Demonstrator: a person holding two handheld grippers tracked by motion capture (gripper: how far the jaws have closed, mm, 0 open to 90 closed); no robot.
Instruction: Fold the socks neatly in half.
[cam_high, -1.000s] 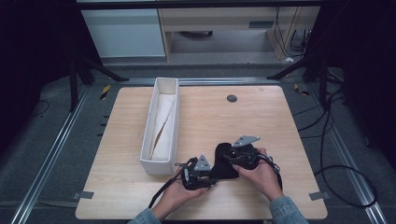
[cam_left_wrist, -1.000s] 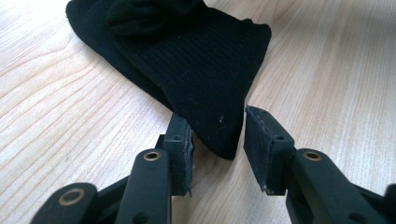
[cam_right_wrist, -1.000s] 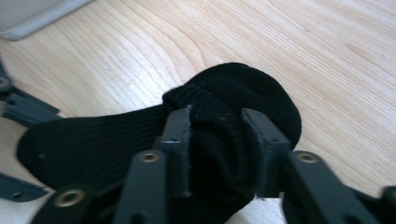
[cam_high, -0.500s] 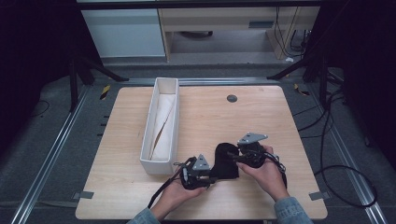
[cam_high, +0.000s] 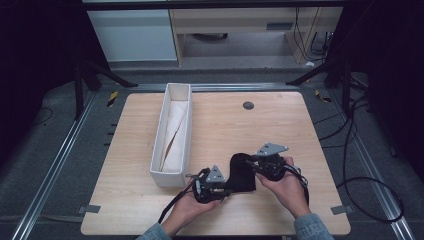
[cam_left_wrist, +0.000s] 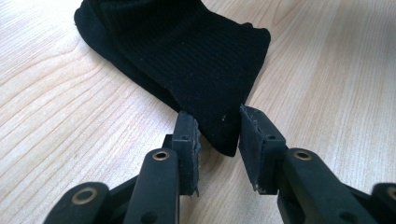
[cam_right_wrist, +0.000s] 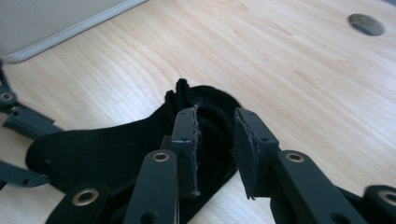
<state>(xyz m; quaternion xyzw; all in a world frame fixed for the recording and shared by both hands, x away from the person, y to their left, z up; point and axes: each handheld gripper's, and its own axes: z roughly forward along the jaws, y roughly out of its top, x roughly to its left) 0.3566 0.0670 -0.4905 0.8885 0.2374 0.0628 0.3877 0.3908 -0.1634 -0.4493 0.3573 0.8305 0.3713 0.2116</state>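
Two tools at the ends of a black sock

While both hands sit low at the near edge of the table, the left tool has a corner of the black sock between its jaws; they have just been closing a little, and whether the pads already press the cloth I cannot tell. Right tool: jaws have just been closing, now standing on either side of the bunched, rolled end of the sock, a gap showing beside the right-hand pad. In the high view the left tool lies just left of the sock, the right tool at its right far corner. Sock flat on the wood, near centre-right. White tray just left of the left tool, long side running near to far, pale cloth inside. Small dark round disc on the far part of the table, well apart.
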